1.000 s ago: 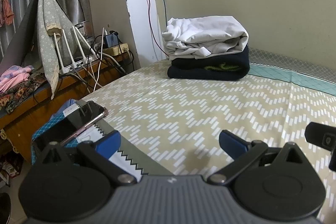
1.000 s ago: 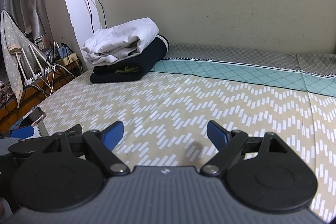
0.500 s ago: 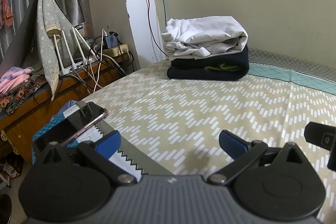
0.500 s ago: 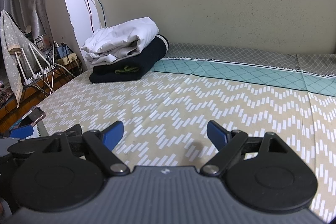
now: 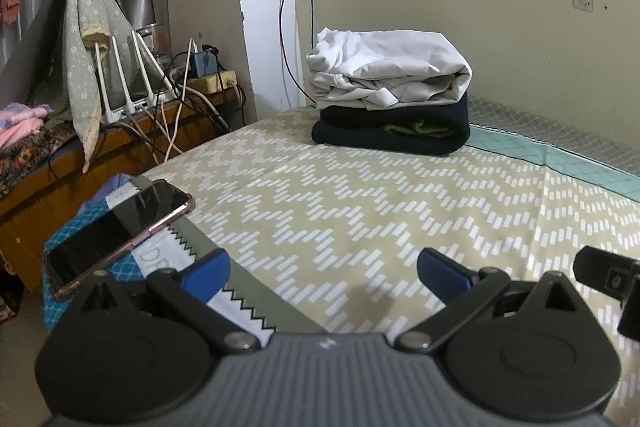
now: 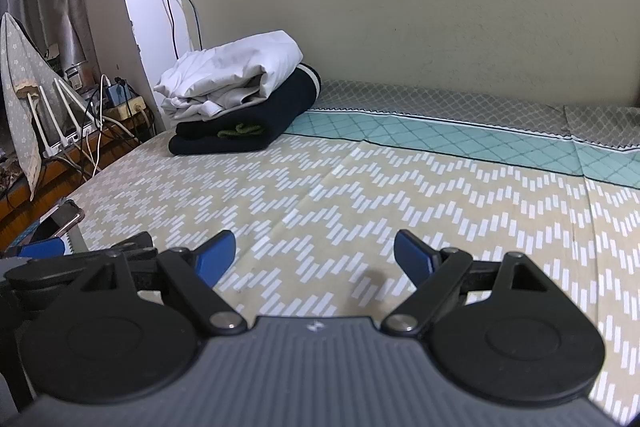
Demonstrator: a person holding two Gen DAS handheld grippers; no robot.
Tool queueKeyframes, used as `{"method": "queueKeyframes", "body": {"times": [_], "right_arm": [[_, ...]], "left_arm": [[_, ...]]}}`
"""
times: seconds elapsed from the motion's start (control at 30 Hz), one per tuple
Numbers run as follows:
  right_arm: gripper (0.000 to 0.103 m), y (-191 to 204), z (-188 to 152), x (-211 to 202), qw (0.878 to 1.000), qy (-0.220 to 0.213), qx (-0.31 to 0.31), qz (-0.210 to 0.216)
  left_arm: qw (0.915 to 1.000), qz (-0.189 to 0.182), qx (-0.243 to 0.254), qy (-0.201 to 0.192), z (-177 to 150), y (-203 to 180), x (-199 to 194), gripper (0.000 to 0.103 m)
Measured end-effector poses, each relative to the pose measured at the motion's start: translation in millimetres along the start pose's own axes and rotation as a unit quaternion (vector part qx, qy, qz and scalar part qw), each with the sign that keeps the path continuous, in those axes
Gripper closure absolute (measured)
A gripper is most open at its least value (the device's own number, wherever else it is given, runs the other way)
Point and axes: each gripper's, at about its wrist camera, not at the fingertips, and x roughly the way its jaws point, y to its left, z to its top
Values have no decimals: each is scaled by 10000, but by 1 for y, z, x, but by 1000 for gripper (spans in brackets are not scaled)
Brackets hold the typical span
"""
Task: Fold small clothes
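A folded white garment (image 5: 384, 67) lies on top of a folded dark navy garment (image 5: 392, 131) at the far corner of the bed; the stack also shows in the right wrist view (image 6: 236, 75). My left gripper (image 5: 322, 273) is open and empty, low over the patterned bed sheet (image 5: 360, 195). My right gripper (image 6: 316, 253) is open and empty, also low over the sheet (image 6: 400, 187). Both grippers are well short of the stack. The right gripper's edge (image 5: 608, 279) shows at the right of the left wrist view.
A phone (image 5: 116, 227) lies at the bed's left edge. A wooden side table (image 5: 100, 155) with cables, a router and cloths stands left of the bed. The wall (image 6: 440, 27) runs behind the bed.
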Motion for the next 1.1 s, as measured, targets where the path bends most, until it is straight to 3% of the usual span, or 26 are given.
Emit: {"method": "queueKeyframes", "body": {"times": [0.33, 1.1], "right_arm": [[15, -6, 4, -1, 9998, -45, -1, -214], [15, -3, 3, -1, 9998, -30, -68, -203]], "left_arm": [[9998, -88, 150, -118, -2, -7, -5, 0], [9997, -94, 126, -195, -1, -2, -6, 0]]}}
